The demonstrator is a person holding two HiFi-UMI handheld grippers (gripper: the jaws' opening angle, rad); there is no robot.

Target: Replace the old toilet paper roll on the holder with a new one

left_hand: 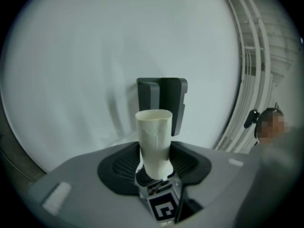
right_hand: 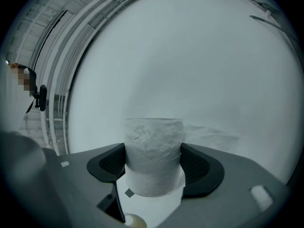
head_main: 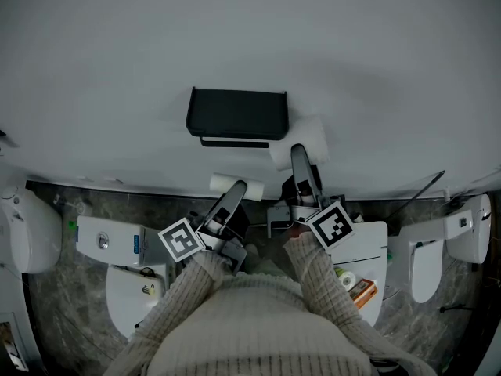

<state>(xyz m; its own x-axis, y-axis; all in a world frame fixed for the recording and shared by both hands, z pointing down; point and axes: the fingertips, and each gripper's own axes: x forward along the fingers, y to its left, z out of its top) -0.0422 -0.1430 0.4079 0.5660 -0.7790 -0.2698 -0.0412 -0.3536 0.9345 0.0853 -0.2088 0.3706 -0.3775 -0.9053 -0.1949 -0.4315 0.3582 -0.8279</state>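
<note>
Left gripper (head_main: 233, 196): jaws pinch the lower end of an empty cardboard tube (left_hand: 154, 139), which stands upright between them.
Empty tube's place: just below the black holder (head_main: 237, 114), under its left half.
Right gripper (head_main: 301, 163): jaws pressed on both sides of a new toilet paper roll (right_hand: 153, 151).
New roll's place: at the holder's lower right corner, in front of the white wall (head_main: 250, 30).
Holder: fixed on that wall, above both grippers.

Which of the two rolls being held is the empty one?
The thin bare cardboard tube in the left hand-held gripper; the right hand-held gripper holds a fat roll full of paper.
</note>
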